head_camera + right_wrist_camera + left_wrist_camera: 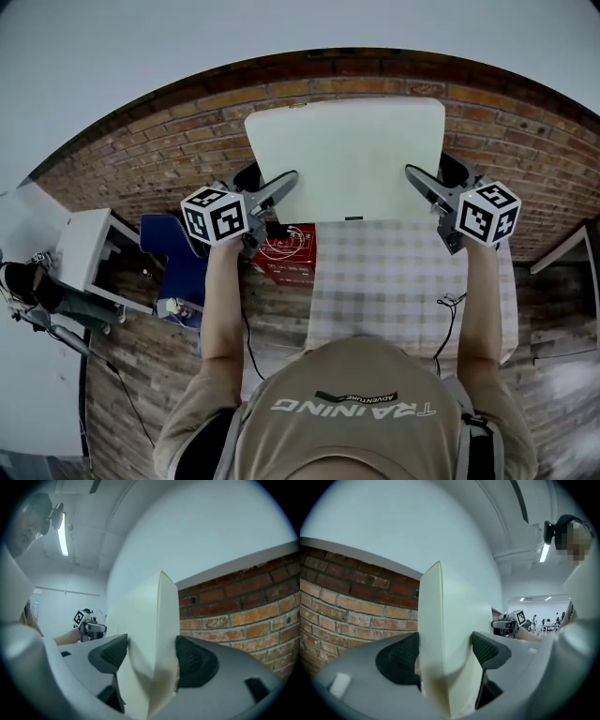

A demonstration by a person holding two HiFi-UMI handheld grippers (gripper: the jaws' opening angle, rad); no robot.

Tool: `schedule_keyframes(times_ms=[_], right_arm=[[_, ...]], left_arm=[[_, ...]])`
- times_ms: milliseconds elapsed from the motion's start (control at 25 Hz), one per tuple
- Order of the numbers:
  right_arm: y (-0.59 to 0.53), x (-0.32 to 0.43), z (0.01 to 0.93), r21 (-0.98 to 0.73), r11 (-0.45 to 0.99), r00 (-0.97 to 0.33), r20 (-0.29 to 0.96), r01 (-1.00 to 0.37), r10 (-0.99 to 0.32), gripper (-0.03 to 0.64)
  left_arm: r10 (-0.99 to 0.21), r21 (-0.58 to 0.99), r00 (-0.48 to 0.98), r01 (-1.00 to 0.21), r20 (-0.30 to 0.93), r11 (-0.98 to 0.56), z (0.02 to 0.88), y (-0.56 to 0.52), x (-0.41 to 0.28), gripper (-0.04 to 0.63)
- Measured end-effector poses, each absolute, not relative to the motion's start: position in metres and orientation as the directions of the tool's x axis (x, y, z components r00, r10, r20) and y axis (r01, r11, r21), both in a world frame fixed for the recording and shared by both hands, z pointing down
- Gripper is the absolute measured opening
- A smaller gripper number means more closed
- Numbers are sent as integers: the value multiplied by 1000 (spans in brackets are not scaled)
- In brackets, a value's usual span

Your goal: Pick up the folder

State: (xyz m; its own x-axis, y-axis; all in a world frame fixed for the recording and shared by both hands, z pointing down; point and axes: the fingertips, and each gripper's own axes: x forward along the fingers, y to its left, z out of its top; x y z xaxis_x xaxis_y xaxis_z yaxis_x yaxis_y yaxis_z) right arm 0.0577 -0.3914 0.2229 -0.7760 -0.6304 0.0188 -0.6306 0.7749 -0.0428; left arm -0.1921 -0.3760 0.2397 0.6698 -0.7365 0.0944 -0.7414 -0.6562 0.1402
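The left gripper point(281, 190) is clamped on the left edge of the folder point(345, 157). In the left gripper view the pale sheet is pinched between the two dark pads, and no gap is seen on either side.

The folder is held up in front of the brick wall point(347, 597), at the far end of the checked counter point(398, 277). Its long side runs from left to right, from one gripper to the other. It looks to be stood up on its edge, with its flat face turned to the person. Whether its bottom edge is off the counter cannot be told.

The right gripper point(424, 184) is clamped on the right edge in the same way. In the right gripper view the sheet is squeezed between both pads, and it is bent a little where it is squeezed.

So the folder lies right between the two grippers, and neither one is nearer than the other. It is judged that both ends should be moved together and kept level. If one end is pulled away or raised faster, the thin sheet could be bent more or slip out.
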Motion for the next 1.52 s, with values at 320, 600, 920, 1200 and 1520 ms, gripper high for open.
schedule_keyframes(times_ms=[320,600,920,1200,1520], right_arm=[[-384,63,153,74,759,-762,-38,-647,-646,293],[-377,68,129,106,739,-747,-67,-665,-662,292],[-370,78,125,110,720,-728,-66,-685,-682,292],[-364,80,130,103,712,-719,-64,-694,-692,293],[-364,74,140,85,716,-721,-57,-693,-691,291]], left_arm=[[-727,61,687,-725,-11,-686,175,-376,-187,339],[-712,34,702,-711,-34,-702,149,-376,-182,339],[-698,-1,716,-698,-31,-716,139,-374,-171,341],[-690,-3,724,-690,-22,-724,141,-371,-169,341],[-692,-2,722,-692,-14,-722,147,-370,-175,342]])
